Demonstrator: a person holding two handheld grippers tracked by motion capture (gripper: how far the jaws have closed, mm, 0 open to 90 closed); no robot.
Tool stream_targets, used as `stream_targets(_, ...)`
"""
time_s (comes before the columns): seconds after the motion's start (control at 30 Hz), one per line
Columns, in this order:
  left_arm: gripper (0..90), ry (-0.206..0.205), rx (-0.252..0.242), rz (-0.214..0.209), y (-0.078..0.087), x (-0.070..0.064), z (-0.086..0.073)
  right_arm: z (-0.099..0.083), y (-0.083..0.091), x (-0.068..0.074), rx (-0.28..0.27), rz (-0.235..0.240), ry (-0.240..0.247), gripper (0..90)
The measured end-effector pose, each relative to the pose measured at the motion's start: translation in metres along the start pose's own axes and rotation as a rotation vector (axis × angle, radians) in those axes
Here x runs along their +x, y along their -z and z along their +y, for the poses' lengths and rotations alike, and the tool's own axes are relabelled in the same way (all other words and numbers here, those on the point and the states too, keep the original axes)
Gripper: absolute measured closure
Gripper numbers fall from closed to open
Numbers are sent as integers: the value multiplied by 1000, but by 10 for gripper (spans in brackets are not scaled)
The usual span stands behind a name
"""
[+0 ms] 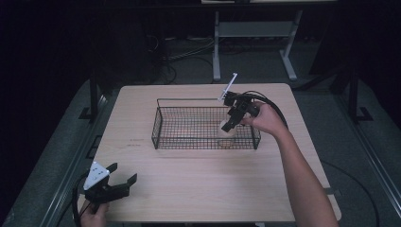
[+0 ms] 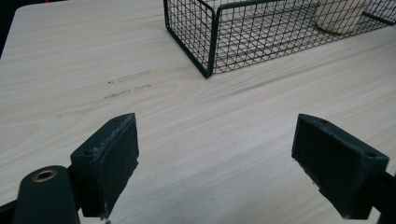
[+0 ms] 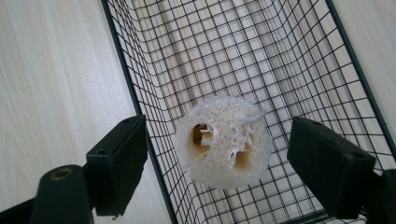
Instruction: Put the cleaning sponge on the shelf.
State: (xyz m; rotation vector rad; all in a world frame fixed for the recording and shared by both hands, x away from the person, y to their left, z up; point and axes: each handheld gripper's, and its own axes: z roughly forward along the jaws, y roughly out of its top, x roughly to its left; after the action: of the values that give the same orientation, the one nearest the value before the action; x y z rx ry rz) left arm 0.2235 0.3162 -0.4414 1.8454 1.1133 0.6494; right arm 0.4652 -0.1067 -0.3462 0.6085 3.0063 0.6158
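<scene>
Two grippers. Right gripper (image 1: 230,124) over the right end of the wire basket (image 1: 163,124), jaws spread wide either side of the loofah (image 3: 223,142), not touching it. Loofah stands on the basket floor near the right wall. Left gripper (image 1: 124,174) at the table's (image 1: 198,189) near-left corner, jaws wide apart, holding nothing.

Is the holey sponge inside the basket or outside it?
Inside: the sponge stands on the basket's wire floor, walls around it.
</scene>
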Motion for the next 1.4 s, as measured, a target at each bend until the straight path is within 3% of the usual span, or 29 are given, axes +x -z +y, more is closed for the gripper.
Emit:
stream_targets(0.27,139,-3,-3,0,1,0,0,-4,10,5,-15,-7,8,196)
stream_targets(1.0,139,-4,-5,2,1,0,1,-4,14,22,13,-5,61,190)
stream_targets(1.4,139,-2,-7,2,1,0,1,-9,20,31,-6,-1,71,190)
